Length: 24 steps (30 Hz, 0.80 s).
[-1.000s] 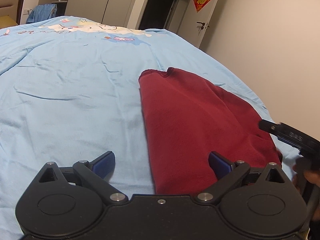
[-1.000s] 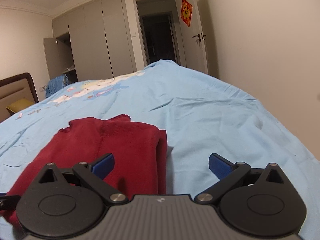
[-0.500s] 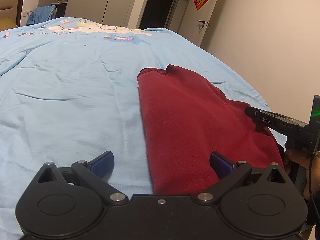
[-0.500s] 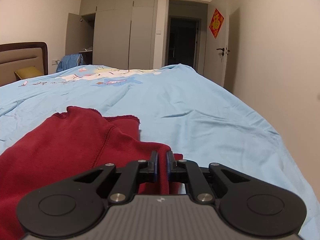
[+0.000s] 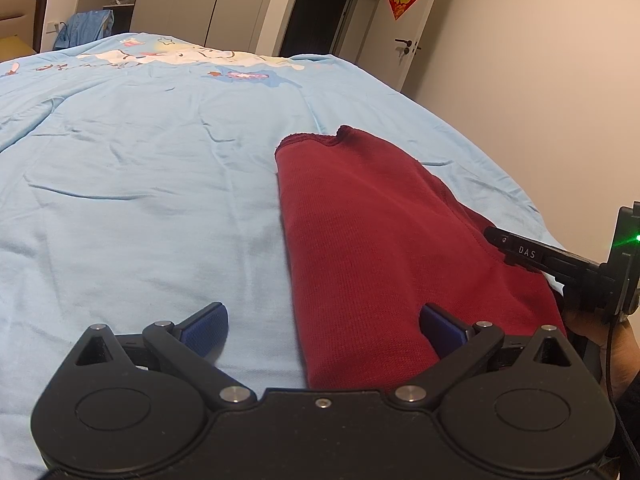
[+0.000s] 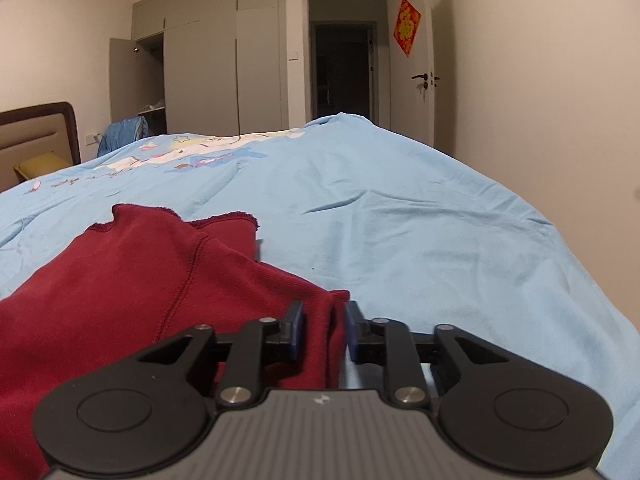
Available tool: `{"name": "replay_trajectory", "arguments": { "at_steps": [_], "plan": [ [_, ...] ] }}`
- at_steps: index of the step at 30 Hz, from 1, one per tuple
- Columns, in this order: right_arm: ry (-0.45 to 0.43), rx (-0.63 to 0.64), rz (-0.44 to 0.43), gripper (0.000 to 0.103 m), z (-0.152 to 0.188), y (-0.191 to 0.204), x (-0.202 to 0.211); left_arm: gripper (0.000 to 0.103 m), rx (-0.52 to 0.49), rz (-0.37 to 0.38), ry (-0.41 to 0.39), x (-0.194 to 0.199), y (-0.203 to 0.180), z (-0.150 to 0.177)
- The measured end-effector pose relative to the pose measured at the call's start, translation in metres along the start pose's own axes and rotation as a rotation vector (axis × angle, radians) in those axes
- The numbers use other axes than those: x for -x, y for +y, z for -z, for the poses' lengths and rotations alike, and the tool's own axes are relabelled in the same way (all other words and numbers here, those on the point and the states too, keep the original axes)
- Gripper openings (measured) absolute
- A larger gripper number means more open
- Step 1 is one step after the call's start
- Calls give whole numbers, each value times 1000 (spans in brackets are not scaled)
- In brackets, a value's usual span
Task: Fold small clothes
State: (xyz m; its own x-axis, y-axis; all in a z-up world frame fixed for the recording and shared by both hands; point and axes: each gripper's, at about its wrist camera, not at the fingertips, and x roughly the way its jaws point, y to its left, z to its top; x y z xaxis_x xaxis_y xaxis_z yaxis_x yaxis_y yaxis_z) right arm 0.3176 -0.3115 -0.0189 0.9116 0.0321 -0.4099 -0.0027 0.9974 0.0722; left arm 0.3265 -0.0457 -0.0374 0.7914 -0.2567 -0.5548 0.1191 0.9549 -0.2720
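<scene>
The dark red knit garment (image 5: pixel 384 240) lay folded lengthwise on the light blue bedspread (image 5: pixel 140 184), its frayed far edge pointing away from both tools. The left gripper (image 5: pixel 322 322) hovered over the near end with its jaws wide apart: the left blue pad sat above bare bedspread, the right pad above the red cloth, and the garment's long left edge ran between them. The right gripper (image 6: pixel 323 330) had its jaws drawn narrow on a bunched fold at the garment's right near corner, the cloth pinched between the two blue pads. Seen from the left wrist, that tool reached in from the right side, a hand (image 5: pixel 604 344) below it and a green light on its body. Beyond the jaws the bedspread lay open, its cartoon print (image 6: pixel 188 156) far ahead. Further off stood a grey wardrobe (image 6: pixel 208 72), a dark doorway (image 6: pixel 344 76), a red door ornament (image 6: pixel 407 26) and a padded headboard (image 6: pixel 36 132) at far left.
</scene>
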Motion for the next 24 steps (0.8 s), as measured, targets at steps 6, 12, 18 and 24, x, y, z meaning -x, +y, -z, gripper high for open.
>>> {"name": "replay_trajectory", "arguments": {
  "at_steps": [6, 12, 18, 24],
  "plan": [
    [8, -72, -13, 45, 2, -12, 0, 102, 0, 0, 0, 0, 0, 0],
    [10, -67, -31, 43, 3, -12, 0, 102, 0, 0, 0, 0, 0, 0],
    [8, -19, -45, 25, 4, -2, 1, 102, 0, 0, 1, 0, 0, 0],
    [3, -33, -47, 19, 6, -2, 3, 102, 9, 30, -30, 5, 3, 0]
  ]
}}
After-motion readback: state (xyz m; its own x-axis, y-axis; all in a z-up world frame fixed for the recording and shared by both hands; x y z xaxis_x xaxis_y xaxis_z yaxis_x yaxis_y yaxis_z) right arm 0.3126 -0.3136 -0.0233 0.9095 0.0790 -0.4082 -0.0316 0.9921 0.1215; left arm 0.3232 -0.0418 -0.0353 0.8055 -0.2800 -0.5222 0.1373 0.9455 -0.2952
